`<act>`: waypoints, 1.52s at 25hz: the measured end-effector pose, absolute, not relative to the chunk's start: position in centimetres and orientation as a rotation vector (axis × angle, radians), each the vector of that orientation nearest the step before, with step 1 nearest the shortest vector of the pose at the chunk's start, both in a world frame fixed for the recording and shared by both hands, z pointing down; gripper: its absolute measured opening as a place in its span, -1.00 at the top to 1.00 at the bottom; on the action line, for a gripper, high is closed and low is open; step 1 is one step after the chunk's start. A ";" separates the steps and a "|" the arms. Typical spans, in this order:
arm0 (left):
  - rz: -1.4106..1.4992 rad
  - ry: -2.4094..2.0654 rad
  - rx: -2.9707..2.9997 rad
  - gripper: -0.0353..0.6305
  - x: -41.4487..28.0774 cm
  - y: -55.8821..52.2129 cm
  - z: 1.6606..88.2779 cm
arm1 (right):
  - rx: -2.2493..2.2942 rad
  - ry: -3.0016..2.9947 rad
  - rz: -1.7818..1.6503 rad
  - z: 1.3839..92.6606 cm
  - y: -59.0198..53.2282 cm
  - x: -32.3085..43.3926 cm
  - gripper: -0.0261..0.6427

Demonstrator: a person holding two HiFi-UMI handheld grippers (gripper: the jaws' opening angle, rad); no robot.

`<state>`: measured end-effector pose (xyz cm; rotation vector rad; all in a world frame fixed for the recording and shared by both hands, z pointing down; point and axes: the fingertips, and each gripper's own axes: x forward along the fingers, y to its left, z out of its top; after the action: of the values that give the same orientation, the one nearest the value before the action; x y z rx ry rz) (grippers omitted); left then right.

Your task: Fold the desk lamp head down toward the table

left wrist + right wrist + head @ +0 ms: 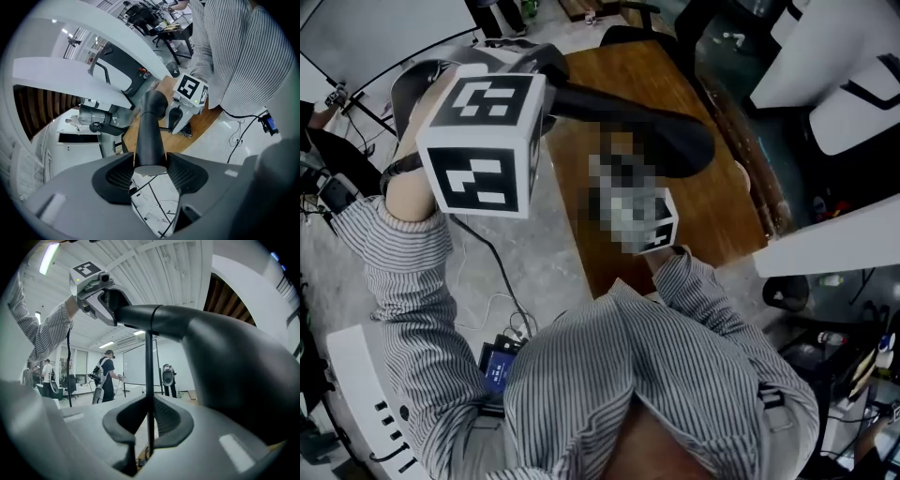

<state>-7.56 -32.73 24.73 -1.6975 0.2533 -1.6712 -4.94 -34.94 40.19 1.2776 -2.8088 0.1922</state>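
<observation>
**Inspector:** Wooden table (727, 211) first: is the black lamp head (234, 357) down toward it?

**Assessor:** No. The fold is not yet made, in my judgement. The head lies roughly level, well above the table. Its broad end looms above and to the right of the right gripper's (149, 420) jaws. The whole tilt downward is left to do.

**Inspector:** Are holds established?

**Assessor:** Both. The left gripper (150, 174) has its jaws clamped on the head's narrow tail (150, 140). The tail's flat end sits directly between the pads, and the body runs away ahead of them. The right gripper's jaws are pinched on the thin stem (149, 376), which passes upright through the gap and meets the head above them. That looks like bracing for the fold.

**Inspector:** Condition of the item?

**Assessor:** Matt, dark and smooth. The wide body tapers to a round tube, and the stem is a slender rod. No damage is visible. The base cannot be made out.
</observation>
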 end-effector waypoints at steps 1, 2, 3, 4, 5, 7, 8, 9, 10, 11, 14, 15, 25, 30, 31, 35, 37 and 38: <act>-1.679 0.245 -1.686 0.21 -7.6 -32.7 24.8 | 1.290 -2.806 0.191 40.2 -34.9 -5.0 0.80; -1.686 0.238 -1.677 0.21 -7.5 -32.6 24.8 | 1.306 -2.801 0.189 40.3 -34.9 -5.0 0.80; -1.691 0.233 -1.670 0.21 -7.5 -32.5 24.7 | 1.324 -2.797 0.186 40.3 -34.8 -5.0 0.80; -1.693 0.229 -1.665 0.21 -7.4 -32.4 24.6 | 1.344 -2.792 0.184 40.2 -34.8 -4.9 0.80; -1.694 0.225 -1.660 0.21 -7.4 -32.4 24.5 | 1.366 -2.789 0.180 40.2 -34.8 -4.9 0.80; -1.698 0.213 -1.652 0.21 -7.3 -32.3 24.3 | 1.413 -2.788 0.167 40.1 -34.7 -4.9 0.80; -1.699 0.206 -1.650 0.21 -7.2 -32.2 24.2 | 1.434 -2.788 0.159 40.0 -34.6 -4.9 0.80; -1.702 0.201 -1.646 0.21 -7.1 -32.0 24.1 | 1.449 -2.788 0.153 40.0 -34.4 -4.9 0.80; -1.706 0.198 -1.642 0.21 -7.1 -31.9 24.0 | 1.459 -2.788 0.150 40.0 -34.3 -5.0 0.80; -1.709 0.198 -1.638 0.21 -7.2 -31.8 24.0 | 1.463 -2.788 0.148 39.9 -34.3 -5.0 0.80; -1.694 0.228 -1.641 0.21 -7.3 -32.0 23.8 | 1.454 -2.784 0.139 40.0 -34.3 -5.2 0.80; -1.679 0.252 -1.643 0.21 -7.3 -32.1 23.7 | 1.445 -2.782 0.133 40.0 -34.3 -5.2 0.80; -1.243 0.887 -1.861 0.23 -8.4 -32.3 22.5 | 1.412 -2.798 0.093 39.3 -32.8 -4.0 0.79; -0.827 1.256 -2.007 0.53 -10.1 -30.3 23.5 | 1.351 -2.812 0.053 39.0 -30.7 -2.7 0.79; -0.725 1.307 -2.055 0.56 -10.3 -29.8 23.6 | 1.350 -2.815 0.053 38.9 -30.4 -2.3 0.79; -0.392 1.430 -2.257 0.74 -10.1 -28.2 25.6 | 1.324 -2.849 0.070 38.5 -29.3 -1.6 0.79; -0.317 1.482 -2.316 0.76 -9.6 -28.0 27.8 | 1.313 -2.887 0.080 38.2 -28.8 -1.2 0.80; -0.301 1.507 -2.340 0.76 -9.1 -28.0 29.0 | 1.310 -2.896 0.084 38.2 -28.6 -1.0 0.80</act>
<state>-9.14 -27.96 29.01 -2.3396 1.5071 -0.3014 -1.01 -28.62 38.16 1.3103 -2.8958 0.0838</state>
